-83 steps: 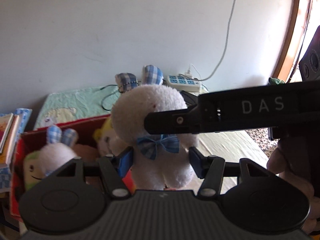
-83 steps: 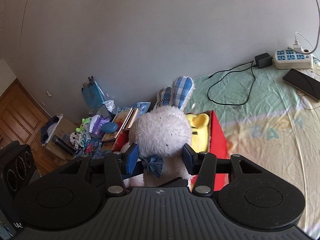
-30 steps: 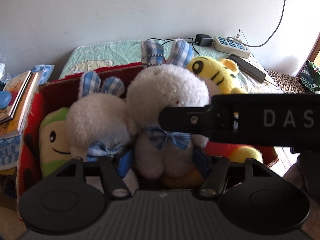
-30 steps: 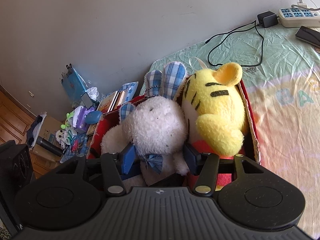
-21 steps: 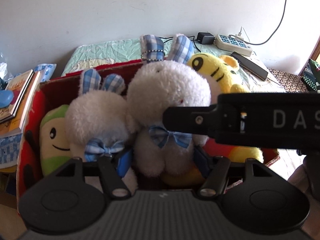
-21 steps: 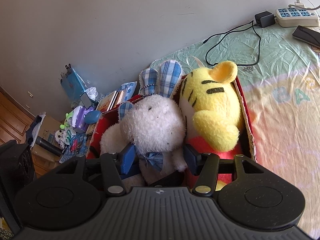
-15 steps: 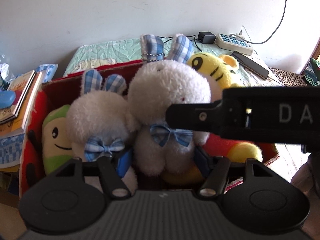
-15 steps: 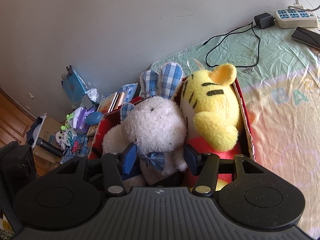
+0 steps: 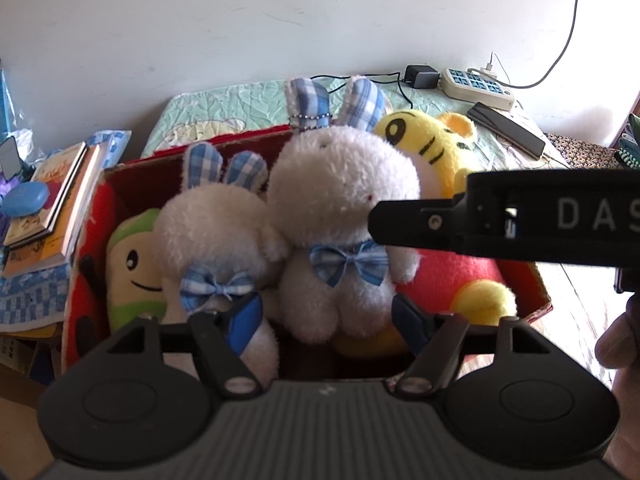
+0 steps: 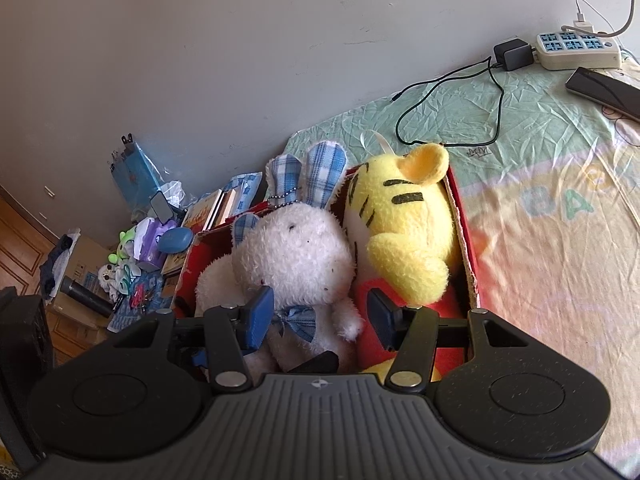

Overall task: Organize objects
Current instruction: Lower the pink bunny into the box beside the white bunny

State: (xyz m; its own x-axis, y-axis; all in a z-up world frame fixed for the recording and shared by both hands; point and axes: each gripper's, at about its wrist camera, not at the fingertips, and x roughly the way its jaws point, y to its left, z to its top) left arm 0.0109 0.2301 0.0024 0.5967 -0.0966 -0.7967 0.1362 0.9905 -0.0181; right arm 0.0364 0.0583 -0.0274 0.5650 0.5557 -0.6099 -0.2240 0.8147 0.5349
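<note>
Release at centre frame goes best if left gripper (image 9: 324,318), opening off the seated rabbit (image 9: 340,236), backs straight out while right gripper (image 10: 316,316) holds it lightly.

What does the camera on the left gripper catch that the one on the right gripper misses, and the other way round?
Only the left wrist view shows the green smiling plush, the smaller rabbit's bow and the right gripper's black body crossing the picture.

Only the right wrist view shows the floor clutter: a cardboard carton and a dark cylinder.

Both show the red box, the big white rabbit, the yellow tiger, the power strip, and the books. The left gripper is opening around the rabbit.
</note>
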